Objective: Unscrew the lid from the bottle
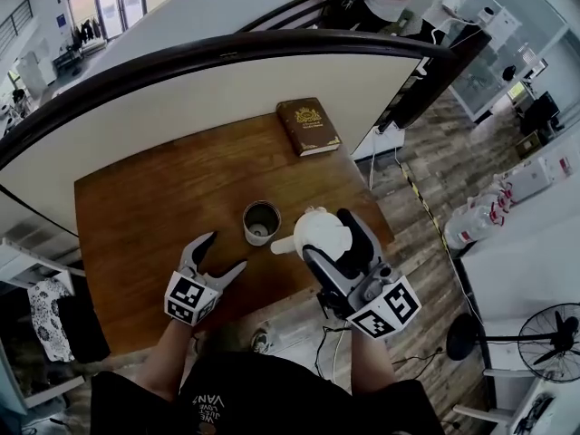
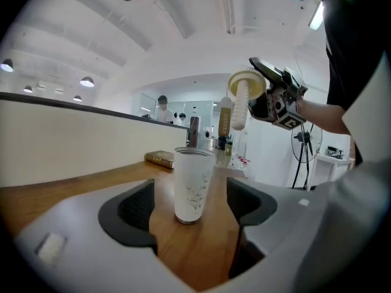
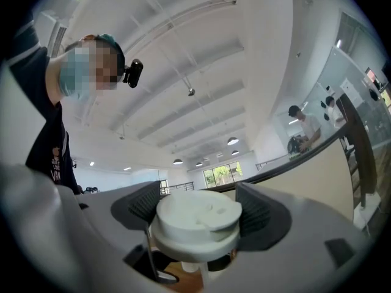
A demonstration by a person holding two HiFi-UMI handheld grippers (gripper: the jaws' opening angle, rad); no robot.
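The bottle (image 1: 261,223) is a white tumbler with a faint print, upright and open-topped on the wooden table (image 1: 145,216). In the left gripper view the bottle (image 2: 192,185) stands just ahead of my left gripper (image 2: 190,206), in line with the gap. My left gripper (image 1: 227,250) is open and empty, apart from the bottle. My right gripper (image 1: 328,238) is shut on the white lid (image 1: 322,232), held in the air to the right of the bottle. The lid (image 3: 197,221) fills the jaws. A white tube (image 2: 240,112) hangs from the lid (image 2: 246,87).
A brown book (image 1: 308,125) lies at the table's far right corner. A curved cream partition with a dark rail (image 1: 227,48) borders the table's far side. The table's right edge drops to the floor, where cables lie. A standing fan (image 1: 544,333) is at far right.
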